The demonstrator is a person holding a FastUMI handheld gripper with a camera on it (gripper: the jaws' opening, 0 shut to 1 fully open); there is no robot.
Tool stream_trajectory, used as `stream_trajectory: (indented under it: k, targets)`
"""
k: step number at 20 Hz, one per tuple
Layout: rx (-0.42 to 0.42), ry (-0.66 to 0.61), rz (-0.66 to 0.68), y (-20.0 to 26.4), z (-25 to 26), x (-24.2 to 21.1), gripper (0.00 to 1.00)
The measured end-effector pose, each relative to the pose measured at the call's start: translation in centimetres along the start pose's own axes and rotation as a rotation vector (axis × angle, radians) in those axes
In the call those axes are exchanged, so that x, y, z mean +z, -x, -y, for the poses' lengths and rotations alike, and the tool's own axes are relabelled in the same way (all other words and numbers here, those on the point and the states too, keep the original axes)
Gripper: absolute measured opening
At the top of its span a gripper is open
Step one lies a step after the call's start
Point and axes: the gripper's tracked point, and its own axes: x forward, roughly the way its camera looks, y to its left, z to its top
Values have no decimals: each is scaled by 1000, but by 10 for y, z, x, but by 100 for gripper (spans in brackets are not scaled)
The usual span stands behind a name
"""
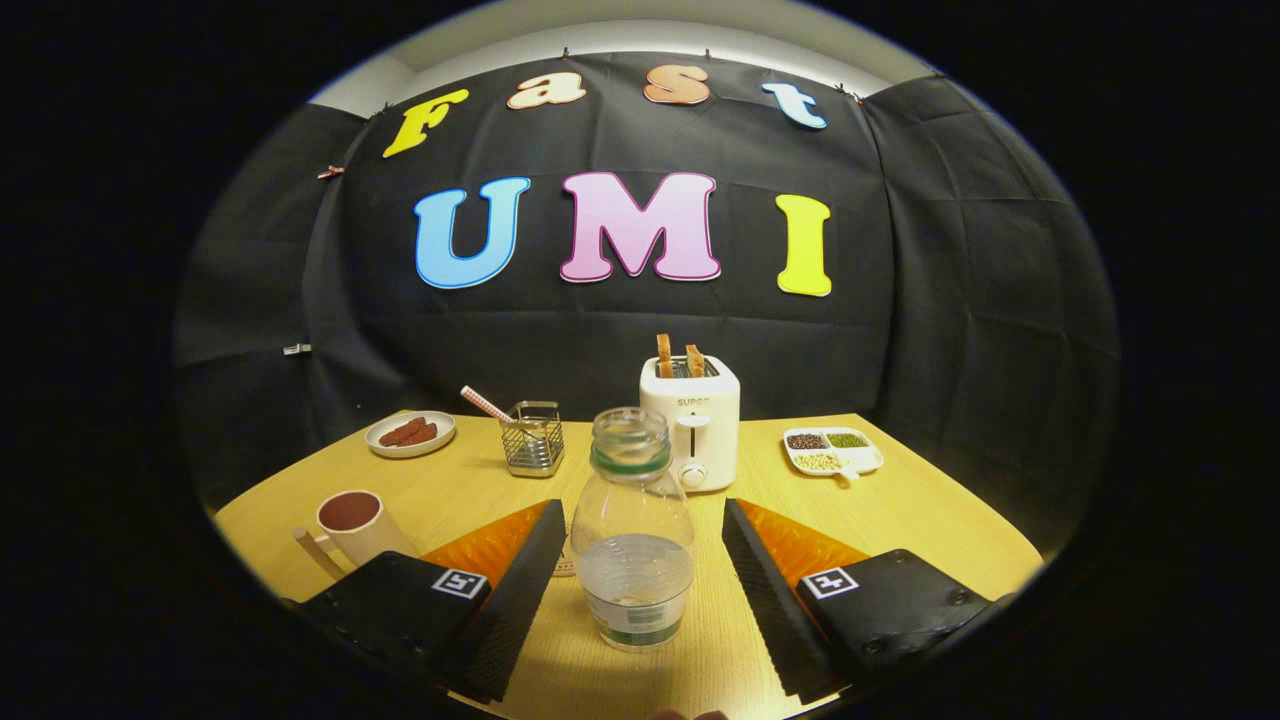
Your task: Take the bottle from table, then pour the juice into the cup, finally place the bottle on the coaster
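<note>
We found the claw (640, 590) level and low, pointing straight ahead, its two fingers (520, 590) spread wide with a clear gap between them. Neither finger pressed on anything; both inner faces stood free. The fingers sat symmetric, one to each side, angled slightly inward toward their tips. A sliver of a hand (690, 715) showed behind.

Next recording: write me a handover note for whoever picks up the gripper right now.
Gripper: open, fingers either side of the clear plastic bottle, not touching it.
Bottle: upright on the wooden table, uncapped, a little clear liquid at the bottom.
White mug: left of the fingers, dark liquid inside.
Coaster: partly hidden behind the bottle; can't confirm.
Done: approach. Whether pouring has happened is unclear.
Left: likely grasp, pour, place on coaster.
</note>
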Motion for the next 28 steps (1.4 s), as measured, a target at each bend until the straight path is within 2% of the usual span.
stream_trajectory:
  k: [12, 17, 23, 28]
  targets:
    - [16, 25, 1, -9, -5, -33, 98]
    - [-17, 13, -14, -15, 5, -39, 98]
    - [2, 14, -25, -17, 3, -41, 81]
    - [-17, 39, -39, -23, 6, -41, 78]
